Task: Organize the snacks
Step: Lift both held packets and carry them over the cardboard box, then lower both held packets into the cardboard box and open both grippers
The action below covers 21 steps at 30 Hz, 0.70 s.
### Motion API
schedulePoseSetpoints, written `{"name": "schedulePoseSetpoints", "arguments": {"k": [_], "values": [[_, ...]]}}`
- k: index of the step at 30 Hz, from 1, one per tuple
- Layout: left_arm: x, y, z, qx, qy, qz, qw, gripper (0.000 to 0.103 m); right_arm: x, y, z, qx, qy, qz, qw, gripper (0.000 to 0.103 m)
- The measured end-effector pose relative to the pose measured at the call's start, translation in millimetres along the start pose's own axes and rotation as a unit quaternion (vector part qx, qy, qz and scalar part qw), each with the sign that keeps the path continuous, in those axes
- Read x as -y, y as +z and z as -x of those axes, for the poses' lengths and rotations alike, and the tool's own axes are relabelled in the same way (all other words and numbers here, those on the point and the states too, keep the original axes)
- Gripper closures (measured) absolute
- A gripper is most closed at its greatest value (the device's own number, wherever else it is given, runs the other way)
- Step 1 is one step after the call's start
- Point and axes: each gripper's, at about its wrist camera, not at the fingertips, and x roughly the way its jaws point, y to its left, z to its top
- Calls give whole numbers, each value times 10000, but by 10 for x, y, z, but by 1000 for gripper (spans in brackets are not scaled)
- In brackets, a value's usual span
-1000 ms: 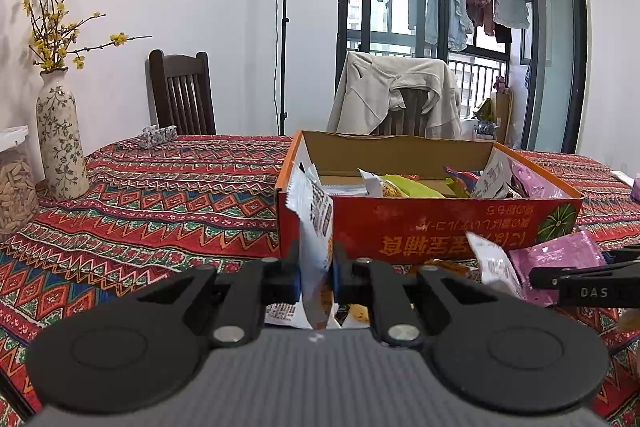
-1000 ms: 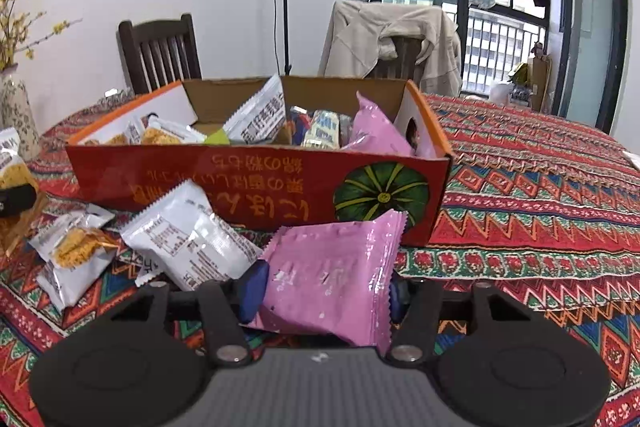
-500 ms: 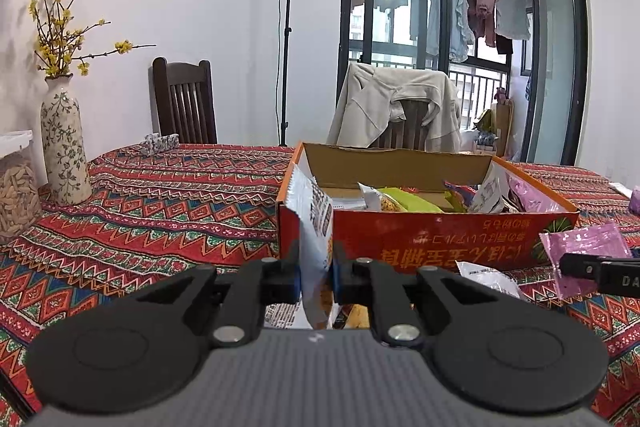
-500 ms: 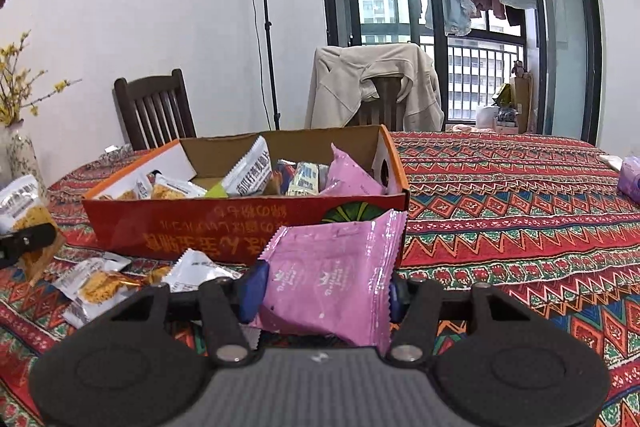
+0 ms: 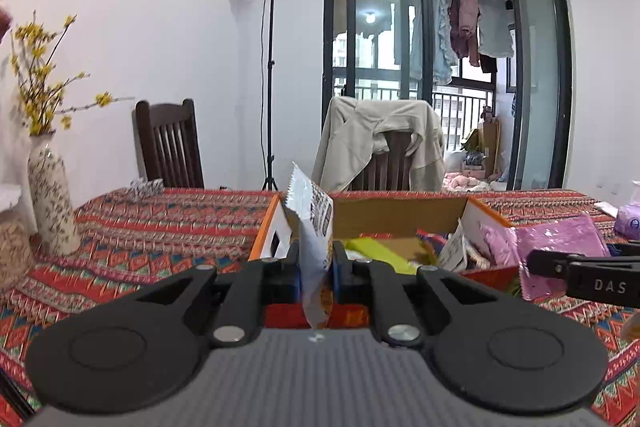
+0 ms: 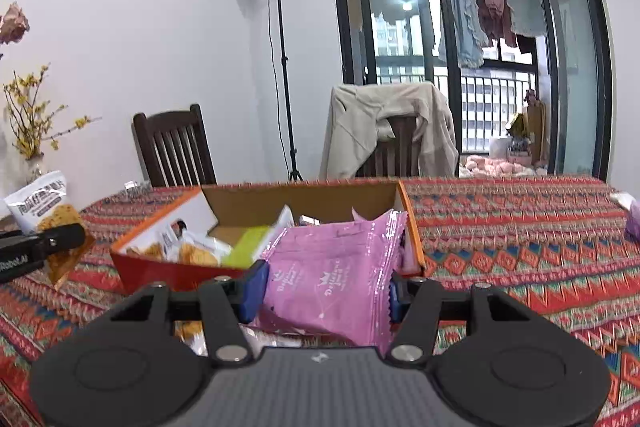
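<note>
An open orange cardboard box (image 5: pixel 404 213) (image 6: pixel 124 269) holds several snack packets on the patterned table. My left gripper (image 5: pixel 316 269) is shut on a white snack packet (image 5: pixel 314 223), held upright above the box's near left corner; it also shows at the left of the right wrist view (image 6: pixel 44 211). My right gripper (image 6: pixel 326 291) is shut on a pink snack packet (image 6: pixel 332 275), held above the box's near right side; that packet shows in the left wrist view (image 5: pixel 560 251).
A vase with yellow flowers (image 5: pixel 50 203) stands at the table's left. Two wooden chairs (image 5: pixel 168 147) stand behind the table, one draped with a beige jacket (image 5: pixel 376 135). A lamp stand (image 5: pixel 272 67) is by the wall. A purple pack (image 5: pixel 628 223) lies far right.
Both grippers have risen from table level with their packets and now look down into the box. The loose packets on the table in front of the box have dropped out of sight.
</note>
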Motion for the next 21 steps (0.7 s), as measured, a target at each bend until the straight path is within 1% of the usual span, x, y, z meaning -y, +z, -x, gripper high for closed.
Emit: {"name": "schedulePoseSetpoints", "arguments": {"k": [5,13,21], "values": [[79,153,-130,73,-63,6,10000,89,-48,211,-106,135,32,32,9999,47],[204,367,-390,250,-92,21,9996,89,-80,494,-405,251,39,-77,9996,47],[249,507,-815,295,-33,295,9991,89,-60,629,-803,318,-20,-313,9990,47]]}}
